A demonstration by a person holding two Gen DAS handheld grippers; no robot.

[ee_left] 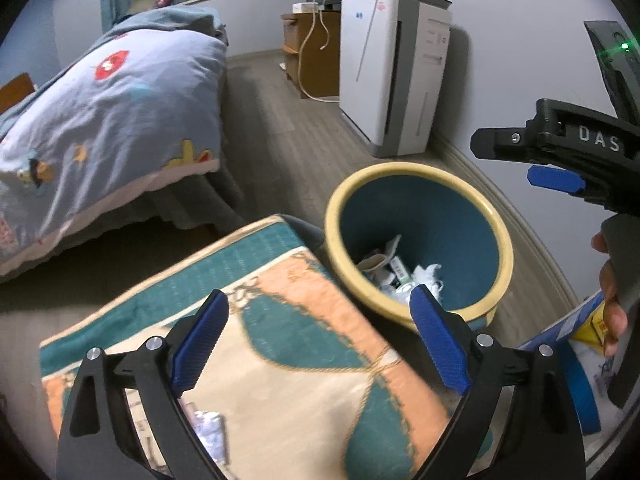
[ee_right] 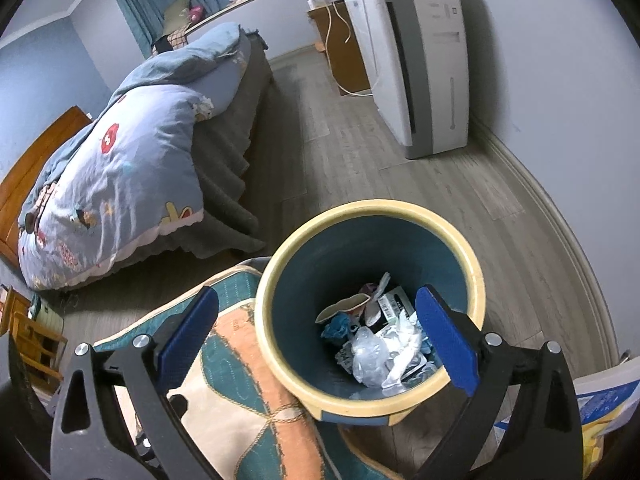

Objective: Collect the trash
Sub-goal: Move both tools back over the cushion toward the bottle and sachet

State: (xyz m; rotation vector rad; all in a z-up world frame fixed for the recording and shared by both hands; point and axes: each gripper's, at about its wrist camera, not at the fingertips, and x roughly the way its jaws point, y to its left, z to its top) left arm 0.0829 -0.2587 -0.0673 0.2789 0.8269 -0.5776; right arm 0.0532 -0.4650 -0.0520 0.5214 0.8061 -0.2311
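A round bin with a yellow rim point(ee_left: 492, 216) point(ee_right: 276, 360) and teal inside stands on the floor beside a patterned cushion. It holds several pieces of trash point(ee_right: 380, 340) point(ee_left: 404, 272): crumpled paper, clear plastic, wrappers. My left gripper point(ee_left: 320, 340) is open and empty, over the cushion point(ee_left: 280, 344) just left of the bin. A crumpled paper scrap point(ee_left: 208, 432) lies on the cushion near its left finger. My right gripper point(ee_right: 320, 340) is open and empty, above the bin's mouth. It also shows in the left wrist view point(ee_left: 556, 160), above and right of the bin.
A bed with a blue quilt point(ee_left: 112, 120) point(ee_right: 120, 168) fills the left. A white air purifier point(ee_left: 392, 76) point(ee_right: 420, 60) stands by the right wall, a wooden cabinet point(ee_left: 312, 52) with cables behind it. A blue and white package point(ee_left: 576, 364) point(ee_right: 608, 400) lies at the right.
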